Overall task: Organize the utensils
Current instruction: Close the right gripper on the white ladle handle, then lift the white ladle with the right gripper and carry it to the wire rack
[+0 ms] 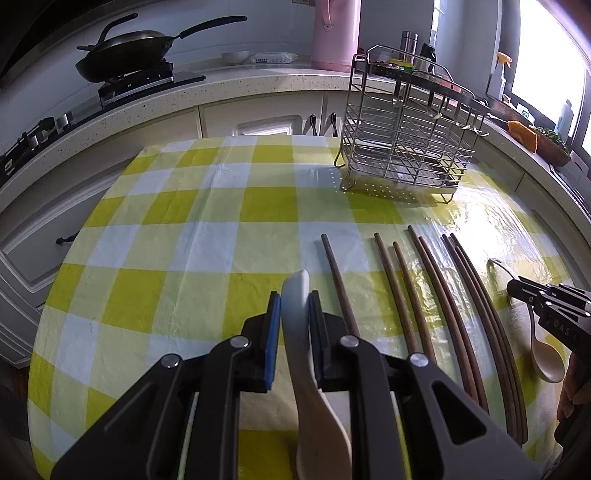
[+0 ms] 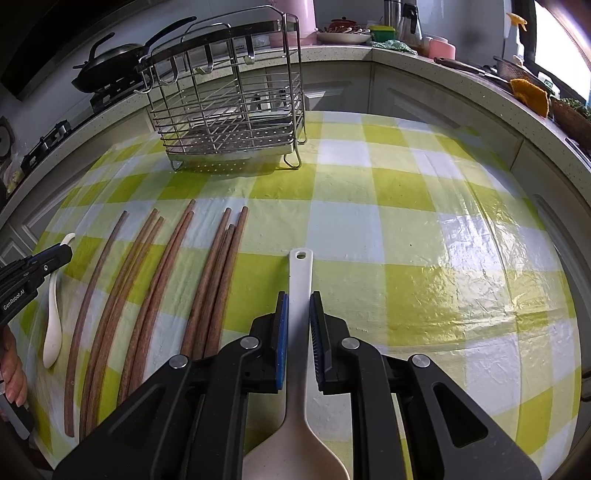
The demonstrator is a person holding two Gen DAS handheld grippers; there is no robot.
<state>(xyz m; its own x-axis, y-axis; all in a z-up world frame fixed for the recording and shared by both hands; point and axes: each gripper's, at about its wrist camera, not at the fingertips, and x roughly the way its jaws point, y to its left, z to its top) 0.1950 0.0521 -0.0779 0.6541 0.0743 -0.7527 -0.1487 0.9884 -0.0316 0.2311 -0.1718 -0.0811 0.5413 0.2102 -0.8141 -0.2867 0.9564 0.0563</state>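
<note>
In the left wrist view my left gripper [image 1: 295,300] is shut on the handle of a white spoon [image 1: 300,354]; the handle tip pokes out past the pads. The right wrist view shows my right gripper [image 2: 298,300] shut on a beige spoon [image 2: 300,273] with a hole in its handle end. Several brown chopsticks [image 1: 436,295] [image 2: 155,280] lie side by side on the checked cloth between the two spoons. Each gripper appears in the other's view: the right gripper [image 1: 515,288] on the beige spoon [image 1: 546,358], the left gripper [image 2: 63,253] on the white spoon [image 2: 52,332].
A steel wire utensil rack [image 1: 402,140] [image 2: 229,110] stands at the far side of the yellow-and-white checked table [image 1: 184,221] [image 2: 406,206]. A kitchen counter with a black wok [image 1: 125,48] and a pink flask [image 1: 336,33] curves behind. A hand [image 2: 13,373] shows at the left edge.
</note>
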